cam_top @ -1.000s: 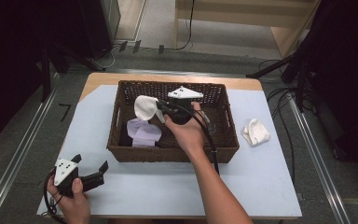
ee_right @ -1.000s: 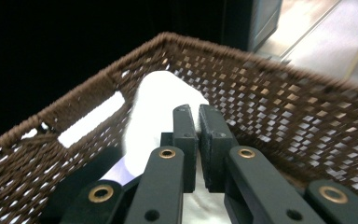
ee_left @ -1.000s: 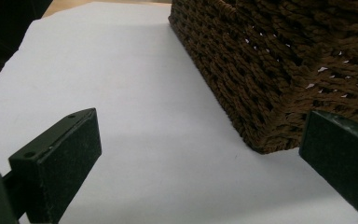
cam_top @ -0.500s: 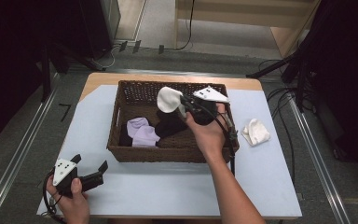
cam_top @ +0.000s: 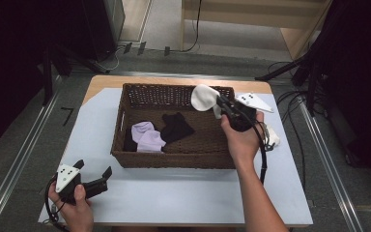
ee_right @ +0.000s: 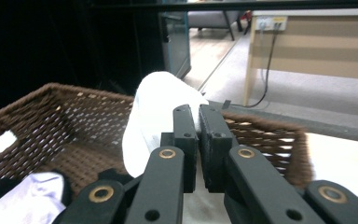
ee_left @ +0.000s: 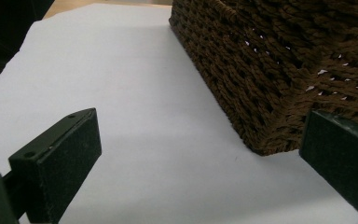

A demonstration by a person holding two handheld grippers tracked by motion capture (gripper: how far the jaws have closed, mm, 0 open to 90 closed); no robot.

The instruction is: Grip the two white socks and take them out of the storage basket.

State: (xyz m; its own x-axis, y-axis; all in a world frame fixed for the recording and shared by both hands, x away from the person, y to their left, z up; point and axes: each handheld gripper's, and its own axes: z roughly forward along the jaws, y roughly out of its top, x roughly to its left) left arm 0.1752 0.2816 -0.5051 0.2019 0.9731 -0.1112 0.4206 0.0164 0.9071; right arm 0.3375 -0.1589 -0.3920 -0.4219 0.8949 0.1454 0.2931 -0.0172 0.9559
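Observation:
My right gripper (cam_top: 221,103) is shut on a white sock (cam_top: 204,97), held in the air over the far right corner of a brown wicker basket (cam_top: 174,159). In the right gripper view the white sock (ee_right: 158,116) bulges out left of the closed jaws of the right gripper (ee_right: 198,112). A black sock (cam_top: 176,126) and lilac socks (cam_top: 147,137) lie inside the basket. My left gripper (cam_top: 92,170) rests open near the table's front left corner, with nothing between its jaws. In the left gripper view the left gripper (ee_left: 200,149) faces the basket's near corner (ee_left: 279,84).
Another white sock (cam_top: 272,137) lies on the pale blue table cover (cam_top: 183,193) right of the basket, partly behind the right hand. A cable (cam_top: 261,154) trails from the right gripper along the forearm. The floor and dark furniture surround the table.
The right gripper has lifted the white sock out of the basket's middle and carried it up and to the right, toward the far right corner. The left gripper has stayed put.

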